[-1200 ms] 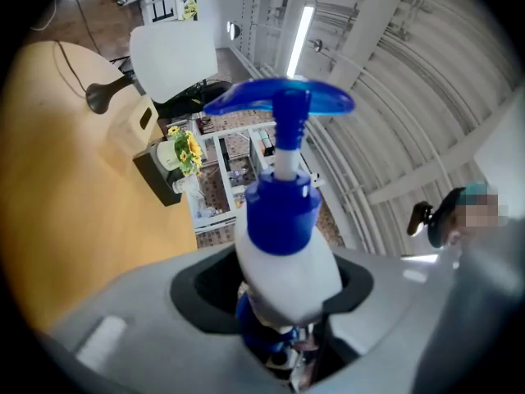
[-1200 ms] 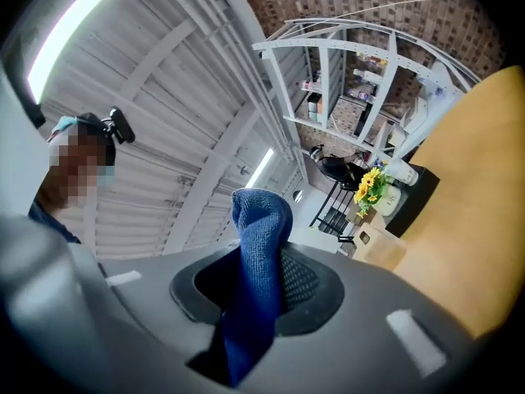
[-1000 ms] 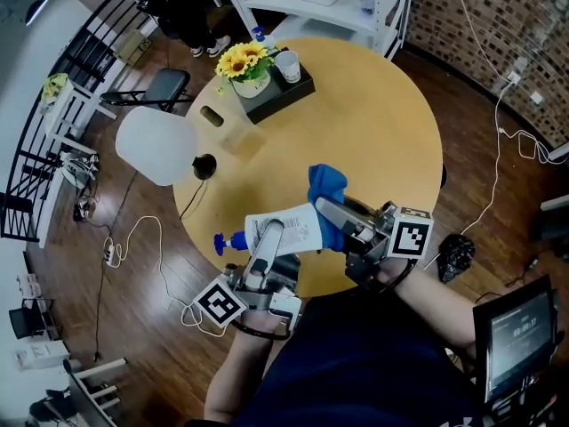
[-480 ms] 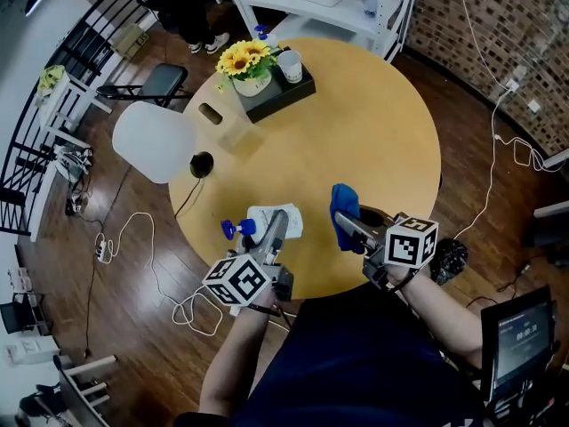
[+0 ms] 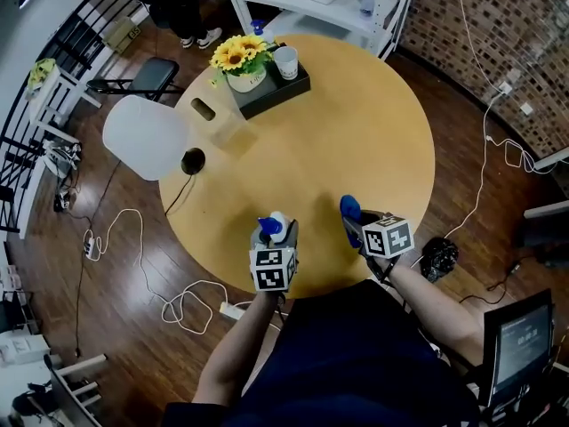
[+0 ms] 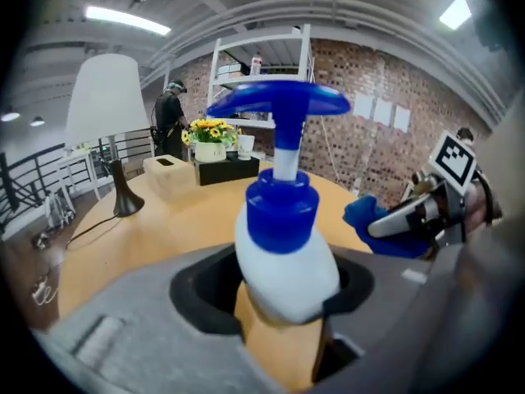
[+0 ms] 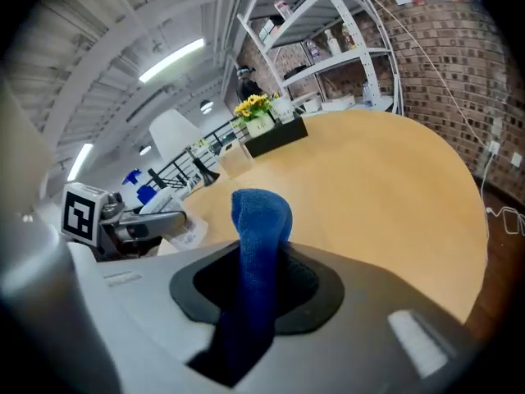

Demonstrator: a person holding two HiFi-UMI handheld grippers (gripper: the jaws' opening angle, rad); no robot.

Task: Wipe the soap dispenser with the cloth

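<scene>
soap dispenser (image 5: 276,228) now stands upright at the near edge of the worktop (image 5: 356,132), clenched in the fingers of the left gripper (image 5: 275,235). a second ago it lay level and raised, cloth (image 5: 349,210) against it. the right gripper (image 5: 353,215) grasps the cloth, now apart from the bottle. wiping contact is broken; set-down appears likely. long axis vertical, pump head uppermost.

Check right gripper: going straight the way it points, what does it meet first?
Likely the bare round table just past the blue cloth in the right gripper; nothing else in that line, depth unclear.
</scene>
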